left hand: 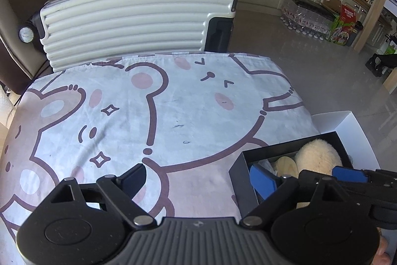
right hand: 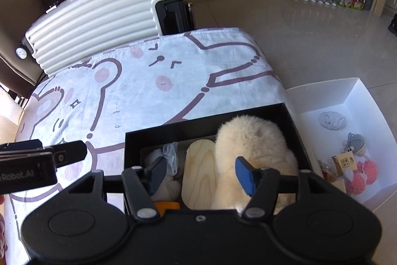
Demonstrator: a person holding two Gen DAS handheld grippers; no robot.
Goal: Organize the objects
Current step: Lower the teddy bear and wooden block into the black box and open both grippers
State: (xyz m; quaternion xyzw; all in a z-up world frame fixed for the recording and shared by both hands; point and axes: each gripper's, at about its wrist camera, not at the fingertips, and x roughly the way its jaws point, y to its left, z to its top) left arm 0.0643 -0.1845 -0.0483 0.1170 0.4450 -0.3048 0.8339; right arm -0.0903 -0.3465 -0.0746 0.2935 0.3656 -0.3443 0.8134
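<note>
Right tongs, half open and empty over the black box; left tongs wide, empty. The plush should be pinched centrally.

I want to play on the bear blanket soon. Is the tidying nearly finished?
Nearly, it seems. The black box already holds a fluffy cream plush, a wooden piece and small soft things. The bear blanket has nothing loose on it. Both grippers are open and empty: the right gripper hangs over the black box, the left gripper over the blanket. Maybe left: the knitted bits in the white box beside it.
</note>
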